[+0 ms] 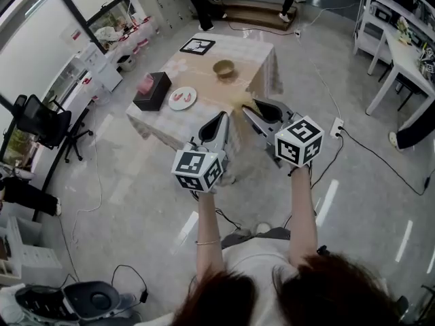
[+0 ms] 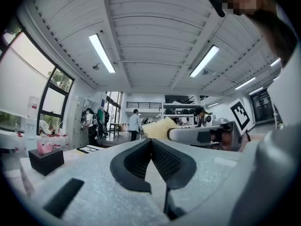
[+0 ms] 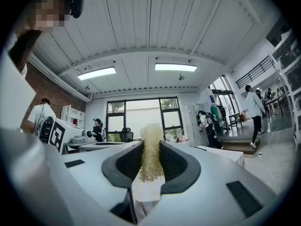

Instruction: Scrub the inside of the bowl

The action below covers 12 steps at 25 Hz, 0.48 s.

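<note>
A tan bowl (image 1: 223,68) stands upright on the far side of a table with a checked cloth (image 1: 258,56). Both grippers are held up in the air in front of the table's near edge, well short of the bowl. My left gripper (image 1: 221,115) (image 2: 151,140) is shut with nothing between its jaws. My right gripper (image 1: 247,108) (image 3: 151,147) is shut on a pale yellow fibrous scrubber (image 3: 151,149), which sticks out past the jaw tips. In the left gripper view the scrubber (image 2: 159,128) shows at the tip of the right gripper (image 2: 202,134).
On the table sit a black tissue box (image 1: 152,90) (image 2: 45,159), a white plate (image 1: 182,98) with pink pieces and a black-framed marker card (image 1: 197,45). A cable and power strip (image 1: 337,128) lie on the floor at right. People stand at the back of the room.
</note>
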{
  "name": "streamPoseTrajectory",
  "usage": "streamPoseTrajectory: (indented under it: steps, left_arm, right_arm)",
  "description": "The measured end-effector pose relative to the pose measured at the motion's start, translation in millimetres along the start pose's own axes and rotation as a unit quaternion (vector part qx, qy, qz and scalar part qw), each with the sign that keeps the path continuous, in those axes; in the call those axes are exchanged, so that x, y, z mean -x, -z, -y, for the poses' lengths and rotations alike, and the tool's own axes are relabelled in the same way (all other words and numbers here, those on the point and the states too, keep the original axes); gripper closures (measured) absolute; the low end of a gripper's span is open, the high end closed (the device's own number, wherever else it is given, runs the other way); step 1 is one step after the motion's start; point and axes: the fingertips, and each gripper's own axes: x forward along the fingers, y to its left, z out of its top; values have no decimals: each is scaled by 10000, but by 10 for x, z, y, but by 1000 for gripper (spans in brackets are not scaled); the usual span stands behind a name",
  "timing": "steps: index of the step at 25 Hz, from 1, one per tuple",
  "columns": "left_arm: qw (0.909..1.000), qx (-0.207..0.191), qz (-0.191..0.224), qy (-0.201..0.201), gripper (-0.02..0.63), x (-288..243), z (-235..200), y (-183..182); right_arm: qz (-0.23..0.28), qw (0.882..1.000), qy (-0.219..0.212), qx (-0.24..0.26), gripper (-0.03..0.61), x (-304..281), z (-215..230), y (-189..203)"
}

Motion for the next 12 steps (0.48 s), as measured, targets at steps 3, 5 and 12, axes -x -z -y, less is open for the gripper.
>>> streamPoseTrajectory:
  steps: [3, 5, 12]
  left_arm:
    - [9999, 74, -29, -108, 603, -22, 6, 67]
    - [9999, 81, -38, -145, 603, -75, 10, 86]
    - [9998, 101, -86, -158, 603, -258, 18, 91]
  right_arm:
    - [-18, 10000, -16, -24, 488, 17, 30, 51]
    - [-13, 10000, -30, -45, 488, 19, 78, 60]
    - [63, 9998, 61, -196, 488, 56, 308, 37]
